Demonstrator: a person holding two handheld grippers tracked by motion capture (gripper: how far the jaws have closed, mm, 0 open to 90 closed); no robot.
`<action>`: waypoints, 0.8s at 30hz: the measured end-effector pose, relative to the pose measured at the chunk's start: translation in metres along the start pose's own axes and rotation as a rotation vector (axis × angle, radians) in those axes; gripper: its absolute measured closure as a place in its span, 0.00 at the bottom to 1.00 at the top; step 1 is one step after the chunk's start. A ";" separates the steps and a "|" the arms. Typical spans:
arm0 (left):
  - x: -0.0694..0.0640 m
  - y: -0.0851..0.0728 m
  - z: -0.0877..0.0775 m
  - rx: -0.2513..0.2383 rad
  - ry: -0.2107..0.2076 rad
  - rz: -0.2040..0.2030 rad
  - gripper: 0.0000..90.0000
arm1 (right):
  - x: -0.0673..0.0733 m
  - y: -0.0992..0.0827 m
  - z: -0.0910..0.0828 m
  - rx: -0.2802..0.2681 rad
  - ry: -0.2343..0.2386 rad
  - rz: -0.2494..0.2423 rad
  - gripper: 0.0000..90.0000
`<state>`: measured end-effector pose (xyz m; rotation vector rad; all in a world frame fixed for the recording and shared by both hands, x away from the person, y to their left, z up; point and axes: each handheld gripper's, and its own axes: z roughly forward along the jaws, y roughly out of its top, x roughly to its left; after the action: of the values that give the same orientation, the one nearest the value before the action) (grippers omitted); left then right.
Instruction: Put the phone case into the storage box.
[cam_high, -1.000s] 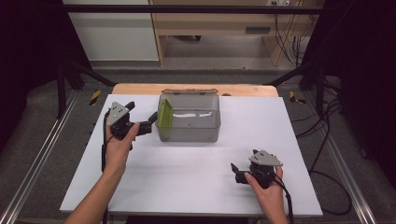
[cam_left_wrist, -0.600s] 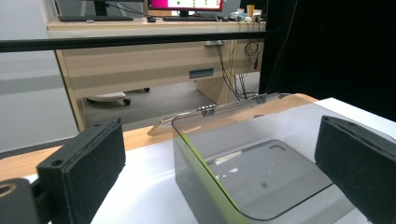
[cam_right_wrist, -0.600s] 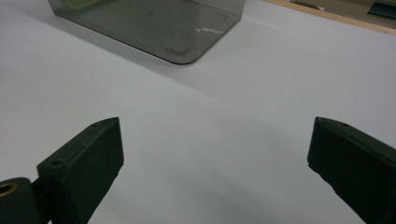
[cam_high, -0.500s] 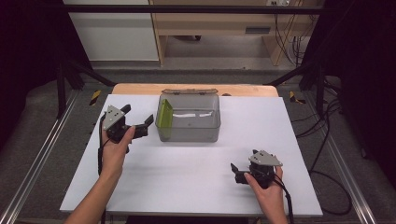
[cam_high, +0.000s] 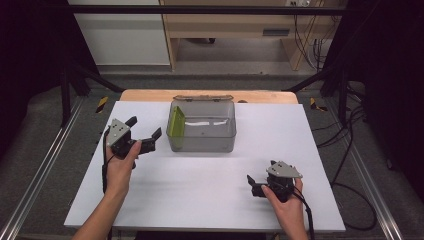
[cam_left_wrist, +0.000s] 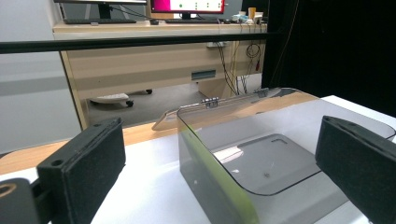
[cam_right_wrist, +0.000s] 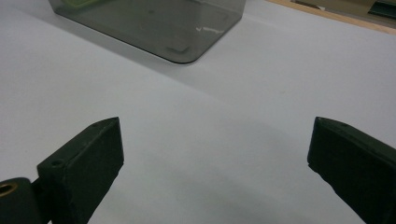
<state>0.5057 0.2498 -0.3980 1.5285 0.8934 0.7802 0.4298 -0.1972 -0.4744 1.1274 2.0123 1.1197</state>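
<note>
Left gripper view, hinged box (cam_left_wrist: 243, 163) ahead, left tool (cam_high: 145, 135) spread, right tool (cam_high: 253, 184) spread

The left gripper (cam_high: 146, 134), black with a grey three-cornered plate on top, now sits farther left and nearer the person than a second ago; a clear gap of white table (cam_high: 200, 185) separates its spread jaws from the smoky transparent plastic box (cam_high: 202, 131).

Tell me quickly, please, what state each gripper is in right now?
Left gripper: open, holding nothing, beside the clear box.
Right gripper: open, holding nothing, low over the table.
</note>
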 end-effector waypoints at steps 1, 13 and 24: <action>0.000 -0.001 -0.002 -0.002 -0.001 0.004 0.02 | 0.000 0.000 0.000 0.000 0.000 0.000 0.05; 0.003 -0.008 -0.013 -0.009 0.001 0.015 0.01 | 0.000 0.000 0.000 -0.001 0.000 -0.002 0.05; 0.007 -0.014 -0.024 -0.021 0.009 0.003 0.01 | 0.000 0.000 0.000 -0.001 0.000 -0.001 0.05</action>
<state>0.4863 0.2685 -0.4087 1.5094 0.8874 0.7969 0.4295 -0.1973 -0.4742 1.1255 2.0114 1.1199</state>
